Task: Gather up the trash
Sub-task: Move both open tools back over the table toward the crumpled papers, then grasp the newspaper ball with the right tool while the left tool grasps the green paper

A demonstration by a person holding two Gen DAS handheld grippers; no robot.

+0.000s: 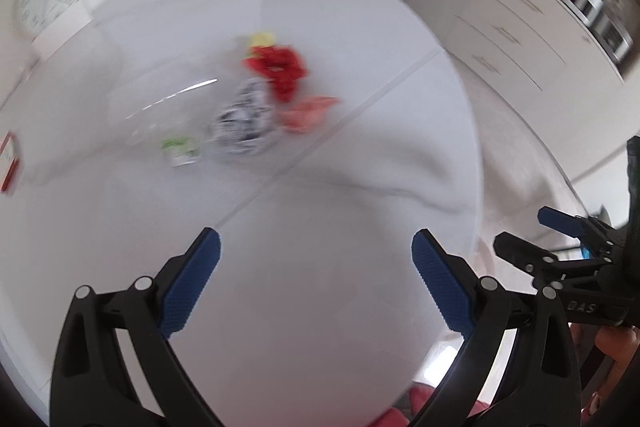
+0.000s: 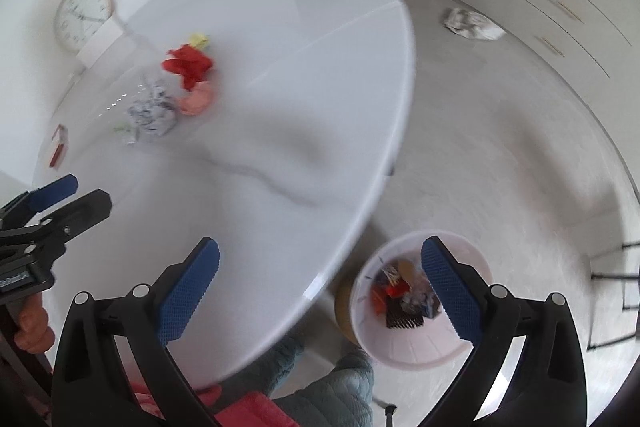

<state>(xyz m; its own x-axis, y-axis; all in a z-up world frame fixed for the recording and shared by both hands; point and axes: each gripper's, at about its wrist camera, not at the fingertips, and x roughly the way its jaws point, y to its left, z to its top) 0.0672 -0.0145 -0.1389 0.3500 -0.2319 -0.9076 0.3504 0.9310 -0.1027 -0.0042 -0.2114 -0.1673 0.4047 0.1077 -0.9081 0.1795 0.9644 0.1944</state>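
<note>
Trash pile sits mid-tabletop, toward the far left: a red wrapper [image 1: 280, 67], a pink wad [image 1: 308, 113], a black-and-white crumpled paper [image 1: 242, 123], a yellow scrap [image 1: 262, 38] behind and a small green-labelled piece [image 1: 180, 149] nearest. Both tools are well short of it! The left hand-held gripper [image 1: 316, 283] hangs over the near tabletop [image 1: 320, 327], jaws wide apart, empty. The right hand-held gripper [image 2: 320, 287] is spread too, holding nothing, straddling the table edge above the white bin [image 2: 416, 351] on the floor, already part-filled. Best play, I'd say: reach far, pinch one piece cleanly, the nearest first. A clock [image 2: 84, 15] and a red-edged box [image 2: 59, 146] sit left; nothing blocks the path. More crumpled paper [image 2: 472, 25] lies on the far floor.
</note>
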